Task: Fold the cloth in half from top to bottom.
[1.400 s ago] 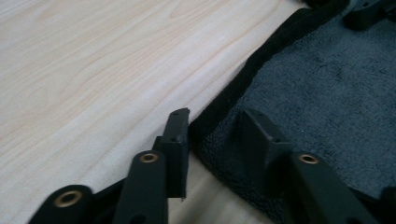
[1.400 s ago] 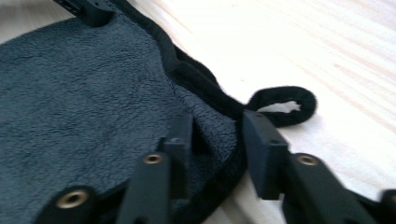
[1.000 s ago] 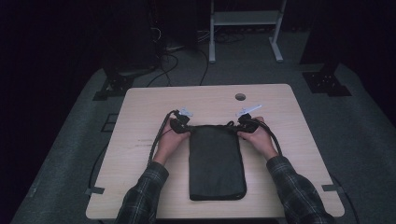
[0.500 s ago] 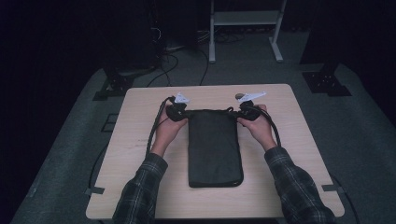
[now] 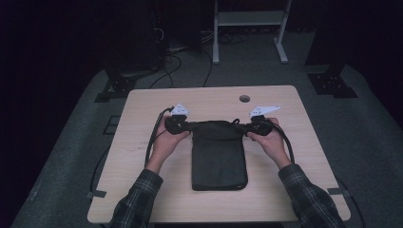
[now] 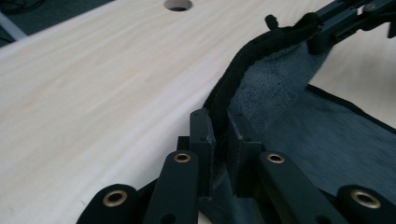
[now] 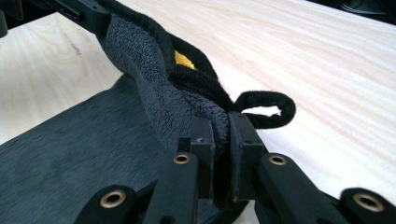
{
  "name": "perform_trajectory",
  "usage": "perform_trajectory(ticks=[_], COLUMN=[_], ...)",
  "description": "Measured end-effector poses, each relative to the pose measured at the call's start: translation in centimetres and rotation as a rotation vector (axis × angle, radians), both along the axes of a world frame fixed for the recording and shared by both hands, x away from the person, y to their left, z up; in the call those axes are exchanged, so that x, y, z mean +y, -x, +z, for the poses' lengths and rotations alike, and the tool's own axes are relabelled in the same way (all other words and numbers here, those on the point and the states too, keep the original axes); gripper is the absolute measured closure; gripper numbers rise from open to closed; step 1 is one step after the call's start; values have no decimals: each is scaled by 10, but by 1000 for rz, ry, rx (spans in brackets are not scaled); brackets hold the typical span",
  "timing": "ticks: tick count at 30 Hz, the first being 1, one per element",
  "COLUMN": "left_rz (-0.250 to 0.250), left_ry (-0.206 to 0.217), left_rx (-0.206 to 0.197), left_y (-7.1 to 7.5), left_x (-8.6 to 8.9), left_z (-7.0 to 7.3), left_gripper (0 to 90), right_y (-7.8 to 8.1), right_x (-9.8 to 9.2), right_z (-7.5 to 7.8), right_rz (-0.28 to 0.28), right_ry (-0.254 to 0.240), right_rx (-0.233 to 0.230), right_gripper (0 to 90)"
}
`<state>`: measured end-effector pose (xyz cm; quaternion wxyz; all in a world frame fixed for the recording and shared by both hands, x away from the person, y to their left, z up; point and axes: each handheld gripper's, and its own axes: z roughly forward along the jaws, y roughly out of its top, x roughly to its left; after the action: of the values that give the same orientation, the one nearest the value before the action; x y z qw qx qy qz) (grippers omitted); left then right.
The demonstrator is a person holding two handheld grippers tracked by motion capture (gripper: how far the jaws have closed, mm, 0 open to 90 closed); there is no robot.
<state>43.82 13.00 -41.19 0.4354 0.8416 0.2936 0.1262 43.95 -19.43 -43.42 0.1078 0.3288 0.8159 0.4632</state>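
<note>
Table (image 5: 142, 190): light wood top, rounded corners, pale grain running lengthwise. Round cable hole (image 5: 244, 99) near far edge, right of centre; same hole at top edge in left gripper view. Grey carpet (image 5: 62, 156) around table, dark beyond. White metal frame legs (image 5: 216, 42) behind table on floor. Loose black cables (image 5: 166, 61) on floor at far left. Black stand bases (image 5: 332, 85) at far right and far left. Tape strips (image 5: 95, 194) at near table corners.

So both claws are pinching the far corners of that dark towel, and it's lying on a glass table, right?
Not quite: the table is pale wood, not glass, as the high view shows. The rest holds: the left claw and right claw each pinch a far corner of the dark towel.
</note>
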Motion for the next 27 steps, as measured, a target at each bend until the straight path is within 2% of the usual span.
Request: perform_trajectory(ticks=[5, 10, 11, 22, 27], left_rz=[-22, -36, -38, -84, -105], left_ry=[8, 15, 29, 41, 14], left_rx=[2, 9, 18, 77, 103], left_y=[20, 38, 42, 82, 97], left_x=[4, 8, 9, 12, 11], left_z=[-5, -9, -9, -17, -26], left_gripper=[820, 820, 820, 820, 816], right_y=[19, 37, 41, 79, 95], right_x=[-1, 0, 1, -1, -1], right_z=[-5, -4, -4, -7, -11], right_rz=[29, 62, 68, 118, 146], right_ry=[2, 7, 7, 30, 53], right_rx=[3, 1, 0, 2, 9], right_gripper=[808, 808, 807, 805, 801])
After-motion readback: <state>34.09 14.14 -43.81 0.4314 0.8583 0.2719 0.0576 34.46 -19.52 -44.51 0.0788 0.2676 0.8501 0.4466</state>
